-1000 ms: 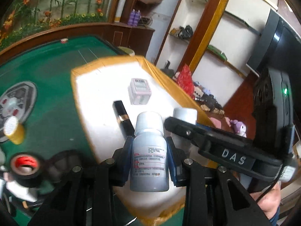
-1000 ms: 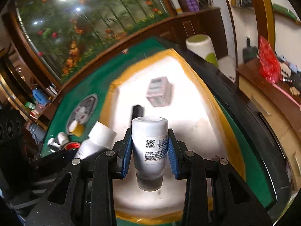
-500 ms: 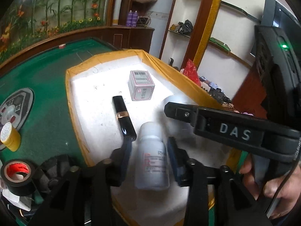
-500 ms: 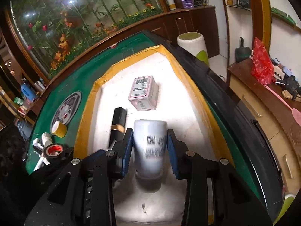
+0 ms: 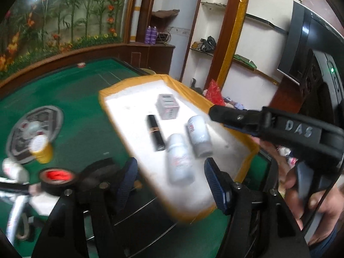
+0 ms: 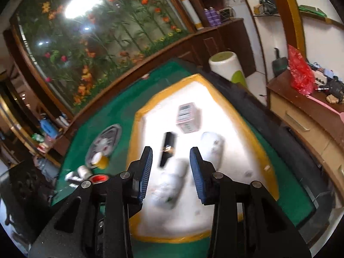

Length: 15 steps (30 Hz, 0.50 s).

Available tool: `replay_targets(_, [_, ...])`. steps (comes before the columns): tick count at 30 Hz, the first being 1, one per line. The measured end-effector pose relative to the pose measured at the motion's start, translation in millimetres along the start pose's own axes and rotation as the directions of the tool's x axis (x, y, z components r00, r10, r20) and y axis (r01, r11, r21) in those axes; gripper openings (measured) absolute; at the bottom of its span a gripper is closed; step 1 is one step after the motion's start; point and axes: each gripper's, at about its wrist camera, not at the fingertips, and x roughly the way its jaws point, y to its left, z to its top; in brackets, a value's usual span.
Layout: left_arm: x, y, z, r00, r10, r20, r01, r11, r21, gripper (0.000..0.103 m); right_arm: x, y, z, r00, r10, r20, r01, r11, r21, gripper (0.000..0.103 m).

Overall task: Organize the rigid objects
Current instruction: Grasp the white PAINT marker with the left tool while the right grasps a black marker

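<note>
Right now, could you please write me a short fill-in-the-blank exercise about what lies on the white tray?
1. The two white bottles on the tray are lying ____.
2. The tray's rim is coloured ____.
3. The black tube lies between the bottles and the tray's ____ edge.
4. Neither gripper holds ____.

Missing words: down; yellow; left; anything

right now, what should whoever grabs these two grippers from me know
Left gripper: open, jaws have just been opening, nothing between the pads.
Right gripper: open, holding nothing.
On the white tray: two white bottles, the nearer bottle and the farther bottle, lie side by side, apart from the pads; a black tube lies left of them and a small box behind.
Done: both bottles set down on the tray.
Left, probably: the yellow-capped item and the tape roll on the green table.
</note>
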Motion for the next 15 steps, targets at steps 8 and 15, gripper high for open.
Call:
replay_targets(8, [-62.6, 57.5, -34.7, 0.99, 0.134, 0.048, -0.135, 0.991, 0.011, 0.065, 13.8, 69.3, -44.1, 0.987, 0.139, -0.083, -0.147, 0.984, -0.098, 0.036])
replay_targets(15, [-98.0, 112.7, -68.9, 0.919, 0.389, 0.067, -0.391, 0.92, 0.026, 0.065, 57.5, 126.6, -86.9, 0.954, 0.175, -0.245, -0.229, 0.949, -0.214, 0.036])
